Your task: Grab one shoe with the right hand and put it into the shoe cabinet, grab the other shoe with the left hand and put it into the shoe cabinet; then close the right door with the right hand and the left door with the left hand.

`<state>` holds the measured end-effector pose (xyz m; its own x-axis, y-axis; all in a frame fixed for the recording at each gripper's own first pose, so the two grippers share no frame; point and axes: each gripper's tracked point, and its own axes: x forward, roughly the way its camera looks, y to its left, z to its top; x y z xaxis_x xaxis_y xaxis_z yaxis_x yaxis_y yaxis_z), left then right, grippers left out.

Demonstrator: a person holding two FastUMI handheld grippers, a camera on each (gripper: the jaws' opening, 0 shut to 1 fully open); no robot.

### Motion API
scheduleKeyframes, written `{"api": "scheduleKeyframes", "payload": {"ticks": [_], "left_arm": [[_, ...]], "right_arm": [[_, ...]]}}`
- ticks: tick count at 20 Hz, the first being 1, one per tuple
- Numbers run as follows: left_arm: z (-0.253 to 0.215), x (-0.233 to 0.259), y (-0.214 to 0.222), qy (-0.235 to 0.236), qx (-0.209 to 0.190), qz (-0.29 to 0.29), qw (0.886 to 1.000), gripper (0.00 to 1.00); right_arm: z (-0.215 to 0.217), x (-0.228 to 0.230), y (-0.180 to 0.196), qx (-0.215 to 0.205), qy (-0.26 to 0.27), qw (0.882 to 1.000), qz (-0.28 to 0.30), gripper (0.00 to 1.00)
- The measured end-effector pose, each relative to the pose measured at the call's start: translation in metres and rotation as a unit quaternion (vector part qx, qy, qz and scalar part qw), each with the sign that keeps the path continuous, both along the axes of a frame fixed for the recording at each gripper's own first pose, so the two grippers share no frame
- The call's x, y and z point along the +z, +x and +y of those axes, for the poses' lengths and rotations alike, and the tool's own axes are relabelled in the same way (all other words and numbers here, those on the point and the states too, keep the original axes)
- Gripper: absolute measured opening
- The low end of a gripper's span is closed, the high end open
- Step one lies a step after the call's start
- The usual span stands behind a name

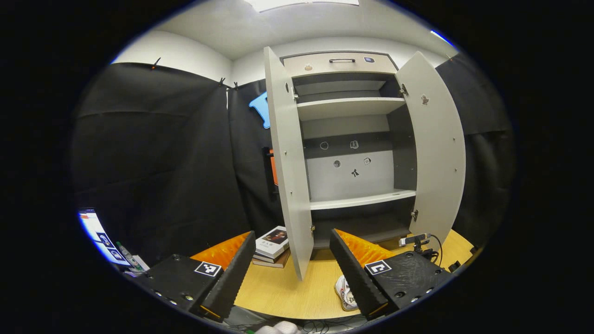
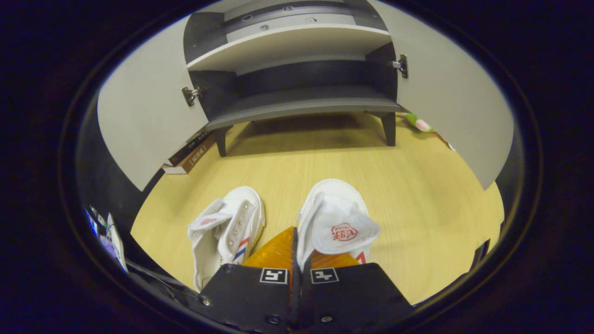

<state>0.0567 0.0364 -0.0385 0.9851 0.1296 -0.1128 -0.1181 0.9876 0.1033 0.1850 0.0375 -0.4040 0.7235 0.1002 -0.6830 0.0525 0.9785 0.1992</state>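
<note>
Two white canvas shoes lie on the wooden table (image 2: 417,195) in front of the shoe cabinet (image 2: 301,104). In the right gripper view, my right gripper (image 2: 294,232) is shut on the inner side wall of the right-hand shoe (image 2: 338,218), whose tongue is folded up. The other shoe (image 2: 227,227) lies just to its left, untouched. Both cabinet doors stand open: the left door (image 1: 287,176) and the right door (image 1: 438,153). My left gripper (image 1: 292,234) is held open in the air, facing the cabinet (image 1: 362,200), with nothing between its fingers. One shoe (image 1: 345,292) peeks out beside its right finger.
A stack of books (image 2: 190,155) lies on the table by the left door, books (image 1: 274,246) also in the left gripper view. A small soft toy (image 2: 420,124) lies behind the right door. A clamp with cables (image 1: 417,241) stands on the table's right side. The cabinet shelves are bare.
</note>
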Motion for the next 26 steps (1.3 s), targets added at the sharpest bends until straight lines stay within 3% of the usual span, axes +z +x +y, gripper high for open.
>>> {"api": "scheduleKeyframes", "payload": {"ticks": [7, 8, 9, 16, 21, 26], "left_arm": [[-0.027, 0.0, 0.016, -0.026, -0.04, -0.02, 0.999, 0.97], [-0.028, -0.004, 0.019, -0.029, -0.042, -0.019, 0.999, 1.0], [-0.029, -0.008, 0.022, -0.032, -0.042, -0.016, 0.998, 0.96], [-0.032, -0.012, 0.04, -0.042, -0.022, -0.02, 0.999, 0.96], [-0.03, -0.011, 0.052, -0.038, 0.008, -0.022, 0.999, 0.96], [-0.027, -0.009, 0.058, -0.031, 0.041, -0.018, 0.999, 0.96]], "right_arm": [[-0.015, 0.136, 0.027, 0.026, -0.044, 0.994, -0.099, 0.05], [-0.017, 0.16, 0.036, 0.03, -0.05, 0.991, -0.118, 0.05], [-0.019, 0.184, 0.045, 0.032, -0.055, 0.989, -0.136, 0.05], [-0.034, 0.32, 0.135, 0.035, -0.081, 0.966, -0.242, 0.02], [-0.046, 0.365, 0.224, 0.027, -0.104, 0.958, -0.266, 0.05], [-0.043, 0.365, 0.307, 0.033, -0.117, 0.96, -0.252, 0.05]]}}
